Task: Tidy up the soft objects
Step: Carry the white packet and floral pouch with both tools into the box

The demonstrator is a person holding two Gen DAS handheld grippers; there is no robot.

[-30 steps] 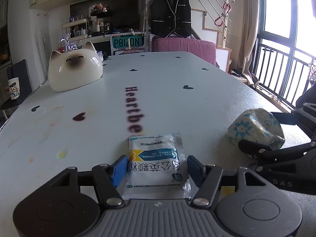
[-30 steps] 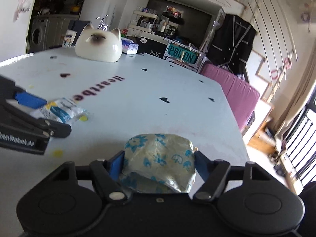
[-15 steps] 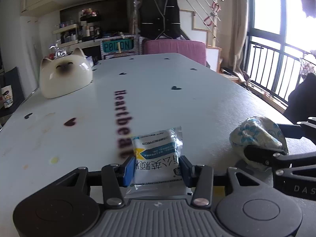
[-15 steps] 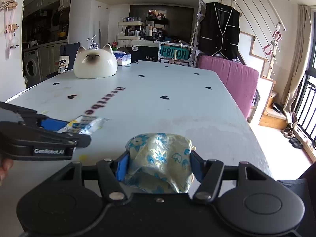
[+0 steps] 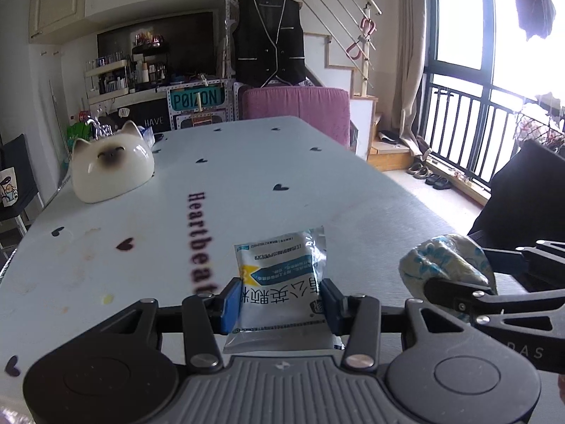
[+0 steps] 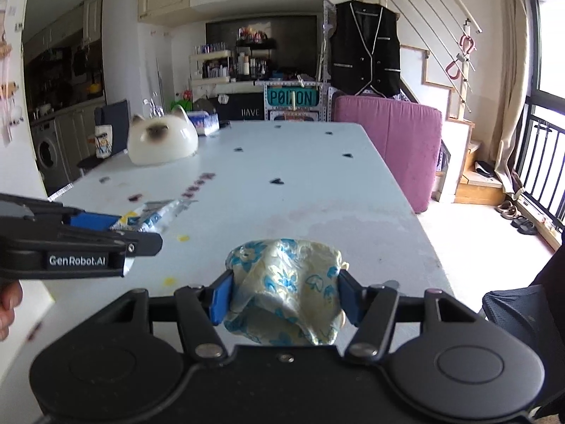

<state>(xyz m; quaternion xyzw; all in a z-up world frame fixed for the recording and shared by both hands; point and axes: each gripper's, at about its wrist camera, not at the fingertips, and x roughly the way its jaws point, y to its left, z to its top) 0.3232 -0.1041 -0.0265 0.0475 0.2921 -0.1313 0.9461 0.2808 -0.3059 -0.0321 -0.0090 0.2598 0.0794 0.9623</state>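
Presently, taking the cat-shaped white dome (image 5: 112, 162) at the far left of the table (image 5: 353, 212) as the reference, items are recorded from left to right. The dome sits on the white, heart-printed tabletop, just left of the printed word "Heartbeat" (image 5: 201, 243), which runs from the dome's side toward the near edge.

Nearer than the dome and to its right, the left gripper (image 5: 280, 304) is clamped on a foil sachet (image 5: 282, 282): both blue pads press its two side edges. The sachet stands upright between the fingers, its printed face toward the camera, its top corner bent. In the right wrist view the same sachet (image 6: 152, 217) projects forward from that gripper (image 6: 116, 229), clear of the tabletop.

Further right of the dome, at the near right part of the table, the right gripper (image 6: 284, 296) is closed on a soft floral cloth pouch (image 6: 286, 293), cream with blue flowers. The blue pads squeeze it from both sides and the fabric bulges above and sags below them. In the left wrist view the pouch (image 5: 446, 265) sits just right of the sachet, apart from it, held in the black fingers (image 5: 459, 288).
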